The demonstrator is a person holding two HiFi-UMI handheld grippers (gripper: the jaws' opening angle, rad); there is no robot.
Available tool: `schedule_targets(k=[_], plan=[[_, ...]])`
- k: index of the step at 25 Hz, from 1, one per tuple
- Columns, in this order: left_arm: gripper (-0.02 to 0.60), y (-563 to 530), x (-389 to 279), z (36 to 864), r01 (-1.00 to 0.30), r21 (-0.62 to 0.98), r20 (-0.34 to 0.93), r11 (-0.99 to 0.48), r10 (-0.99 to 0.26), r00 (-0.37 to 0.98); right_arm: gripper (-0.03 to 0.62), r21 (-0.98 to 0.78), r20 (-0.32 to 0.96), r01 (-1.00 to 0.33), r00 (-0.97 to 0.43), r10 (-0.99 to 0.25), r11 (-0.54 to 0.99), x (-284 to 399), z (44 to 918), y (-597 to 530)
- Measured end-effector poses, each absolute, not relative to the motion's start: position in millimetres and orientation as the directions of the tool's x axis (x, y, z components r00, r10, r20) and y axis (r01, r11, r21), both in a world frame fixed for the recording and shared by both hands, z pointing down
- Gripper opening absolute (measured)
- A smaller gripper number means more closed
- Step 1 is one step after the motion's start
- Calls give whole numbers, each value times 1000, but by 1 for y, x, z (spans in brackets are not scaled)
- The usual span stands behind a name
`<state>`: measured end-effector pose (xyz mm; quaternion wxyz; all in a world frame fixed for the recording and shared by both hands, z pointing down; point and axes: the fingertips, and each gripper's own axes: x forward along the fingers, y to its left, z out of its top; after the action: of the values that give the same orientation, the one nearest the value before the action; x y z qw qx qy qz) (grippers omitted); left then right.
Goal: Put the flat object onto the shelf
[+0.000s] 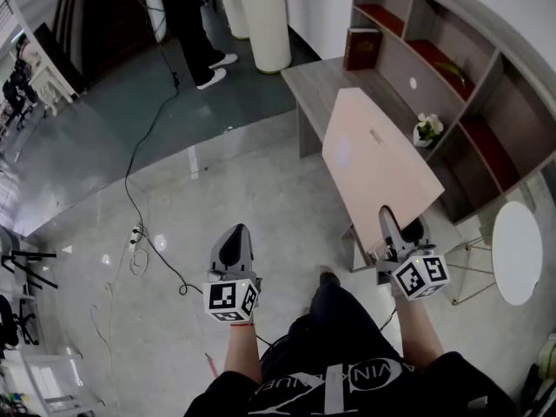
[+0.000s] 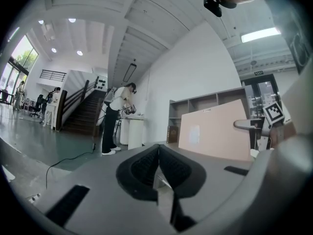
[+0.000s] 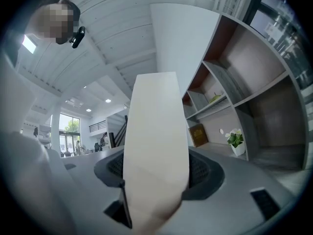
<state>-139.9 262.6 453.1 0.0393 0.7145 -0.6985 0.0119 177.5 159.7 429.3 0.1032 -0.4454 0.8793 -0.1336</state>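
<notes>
The flat object is a large pale pink board (image 1: 378,159), held tilted over the grey desk in front of the shelf unit (image 1: 473,85). My right gripper (image 1: 400,226) is shut on the board's near edge. In the right gripper view the board (image 3: 156,131) rises between the jaws, with the shelf (image 3: 234,97) just to its right. My left gripper (image 1: 234,233) hangs over the floor to the left, shut and holding nothing. In the left gripper view its pads meet (image 2: 157,156), and the board (image 2: 215,129) shows at the right.
A grey desk (image 1: 317,81) stands along the shelf with a brown book (image 1: 361,49) and a small potted plant (image 1: 426,129). A round white stool (image 1: 516,252) is at the right. A black cable (image 1: 139,163) crosses the floor. A person (image 1: 195,24) stands by white bins (image 1: 265,20).
</notes>
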Motion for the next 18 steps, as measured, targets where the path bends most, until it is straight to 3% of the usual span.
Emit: schedule_targets(k=[10, 18], plan=[[5, 169, -182, 450, -1000, 27, 74, -13, -997, 15, 293, -374, -52, -745, -578, -815, 552, 142, 451, 77], [5, 69, -181, 461, -996, 42, 114, -84, -990, 88, 293, -423, -28, -744, -560, -828, 517, 128, 459, -2]])
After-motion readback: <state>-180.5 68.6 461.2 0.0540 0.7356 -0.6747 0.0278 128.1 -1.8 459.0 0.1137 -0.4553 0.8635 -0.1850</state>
